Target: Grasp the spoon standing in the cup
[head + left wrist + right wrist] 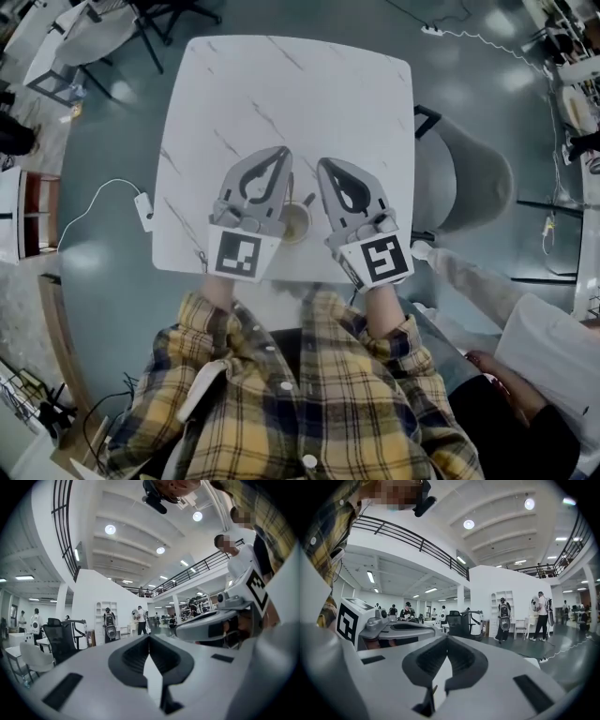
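View from above a white marble table [281, 84]. The left gripper [279, 153] sits over the table's near edge, its jaws pressed together with nothing between them. Just to its right, between the two grippers, stands the cup [294, 225]. The spoon [308, 200] is in it, its handle poking out at the far right rim. The right gripper [325, 167] is beside the cup, its jaws also closed and empty. A grey chair [469, 183] stands off the table's right side.

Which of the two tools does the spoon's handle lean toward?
The right tool: the spoon rises from the cup tilted toward it and away from the left tool. Both tools flank the cup, jaws together.
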A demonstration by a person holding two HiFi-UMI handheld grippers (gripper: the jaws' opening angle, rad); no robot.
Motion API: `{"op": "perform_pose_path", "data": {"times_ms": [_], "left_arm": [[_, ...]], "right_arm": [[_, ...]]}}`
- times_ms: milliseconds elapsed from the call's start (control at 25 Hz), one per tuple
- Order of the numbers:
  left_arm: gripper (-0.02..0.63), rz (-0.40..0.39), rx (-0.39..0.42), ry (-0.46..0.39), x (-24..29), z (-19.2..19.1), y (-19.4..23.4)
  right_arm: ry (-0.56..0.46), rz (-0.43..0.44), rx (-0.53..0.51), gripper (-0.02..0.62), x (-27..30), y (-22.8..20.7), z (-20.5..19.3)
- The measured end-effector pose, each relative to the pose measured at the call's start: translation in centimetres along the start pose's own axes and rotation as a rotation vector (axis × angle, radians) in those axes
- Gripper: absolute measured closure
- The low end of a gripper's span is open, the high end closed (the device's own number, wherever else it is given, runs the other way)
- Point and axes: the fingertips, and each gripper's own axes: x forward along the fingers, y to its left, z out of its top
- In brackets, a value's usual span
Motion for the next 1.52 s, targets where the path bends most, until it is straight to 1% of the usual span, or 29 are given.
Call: {"op": "perform_pose_path", "data": {"times_ms": [200, 360, 760, 1040, 1080, 1200, 1520], "left_arm": [[0.588, 0.001, -0.011, 0.019, 0.2, -0.4, 0.8], [0.588, -0.007, -0.012, 0.013, 0.2, -0.8, 0.7], [0.588, -0.006, -0.043, 0.056, 0.3, -2.8, 0.9], [0.587, 0.000, -0.060, 0.077, 0.1, -4.4, 1.1], [0.588, 0.003, -0.063, 0.081, 0.1, -4.6, 1.1], [0.588, 0.009, -0.068, 0.092, 0.1, -5.0, 1.1], [0.588, 0.027, -0.083, 0.130, -0.1, -6.6, 1.1]], "right_arm": [[0.009, 0.016, 0.023, 0.578, 1.1, 0.0, -0.4], [0.026, 0.020, 0.046, 0.578, 1.6, 0.2, -1.3], [0.105, 0.070, 0.088, 0.577, 2.4, 0.8, -3.9], [0.136, 0.088, 0.116, 0.575, 3.0, 0.9, -5.5], [0.141, 0.094, 0.121, 0.572, 3.1, 0.9, -5.7], [0.164, 0.117, 0.135, 0.537, 3.2, 1.1, -6.4], [0.241, 0.163, 0.158, 0.500, 3.5, 1.5, -9.1]]}}
